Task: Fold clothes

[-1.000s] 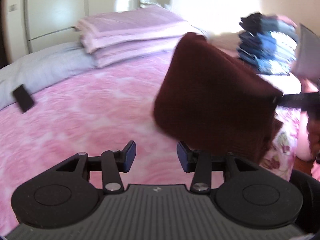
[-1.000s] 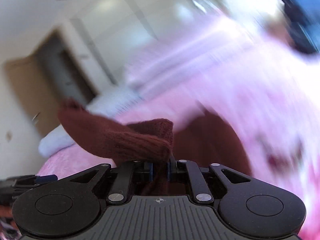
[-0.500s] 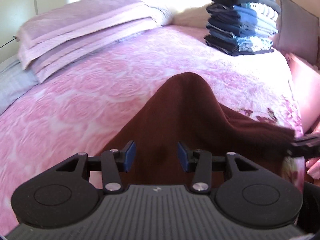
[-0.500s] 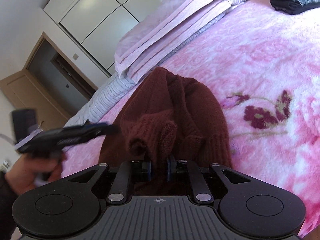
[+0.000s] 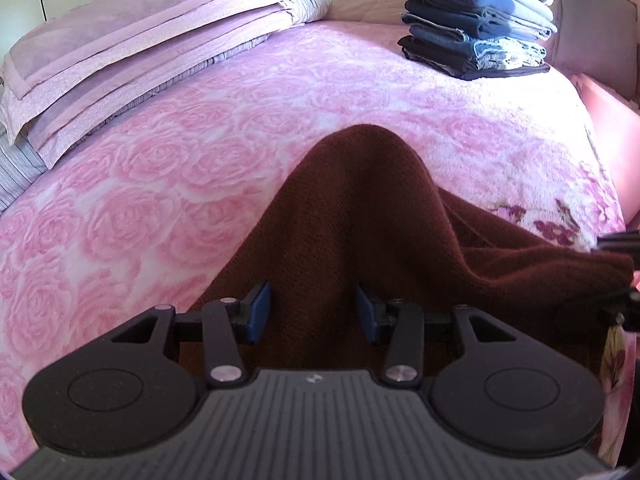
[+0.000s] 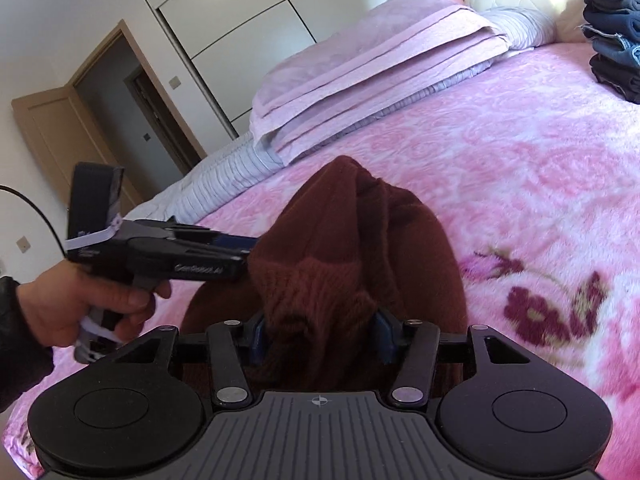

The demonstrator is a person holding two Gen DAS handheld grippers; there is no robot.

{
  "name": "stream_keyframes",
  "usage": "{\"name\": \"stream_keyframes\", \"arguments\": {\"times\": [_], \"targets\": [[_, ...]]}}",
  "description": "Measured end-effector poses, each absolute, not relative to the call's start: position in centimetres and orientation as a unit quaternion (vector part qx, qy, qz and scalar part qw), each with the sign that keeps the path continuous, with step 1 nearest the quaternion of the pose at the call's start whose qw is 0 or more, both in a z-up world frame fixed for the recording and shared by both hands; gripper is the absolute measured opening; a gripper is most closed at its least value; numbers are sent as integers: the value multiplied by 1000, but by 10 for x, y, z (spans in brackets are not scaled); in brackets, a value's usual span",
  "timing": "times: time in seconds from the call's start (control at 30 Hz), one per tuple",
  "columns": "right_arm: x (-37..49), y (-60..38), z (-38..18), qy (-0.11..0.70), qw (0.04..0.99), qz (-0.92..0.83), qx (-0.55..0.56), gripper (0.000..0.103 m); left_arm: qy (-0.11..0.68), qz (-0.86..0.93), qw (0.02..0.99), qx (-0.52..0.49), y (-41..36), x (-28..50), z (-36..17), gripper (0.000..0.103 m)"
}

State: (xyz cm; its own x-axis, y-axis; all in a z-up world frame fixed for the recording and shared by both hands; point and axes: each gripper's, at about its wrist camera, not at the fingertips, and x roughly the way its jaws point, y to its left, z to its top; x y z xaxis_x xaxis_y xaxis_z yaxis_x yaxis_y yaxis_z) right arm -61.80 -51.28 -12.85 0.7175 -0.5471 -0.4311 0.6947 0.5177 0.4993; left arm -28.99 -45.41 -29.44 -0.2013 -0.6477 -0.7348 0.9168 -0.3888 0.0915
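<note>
Bed (image 5: 248, 92) in pink rose blanket carries maroon knit sweater (image 5: 360, 216) bunched at near edge, folded clothes stack (image 5: 476, 28) at far side; left tongs (image 5: 311, 312) apart, empty, right tongs (image 6: 320, 336) apart around sweater cuff.

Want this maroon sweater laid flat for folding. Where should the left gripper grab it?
Probably the raised ridge of the maroon sweater just ahead of the open left gripper, coming straight forward from the near side: the knit humps there into a pinchable fold between the jaws.
</note>
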Motion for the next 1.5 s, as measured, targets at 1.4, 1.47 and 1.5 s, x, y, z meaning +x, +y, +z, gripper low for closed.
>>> {"name": "stream_keyframes", "arguments": {"times": [1.4,1.47,1.5], "targets": [[-681,-534,-144,140,819,-388,399,17,192,-737,566,316,-349,-239,-279,42],[-682,-529,-136,150,823,-388,387,17,189,-733,571,318,-343,-235,-279,42],[-681,-524,-130,153,826,-393,374,17,187,-732,573,319,-339,-234,-278,42]]}}
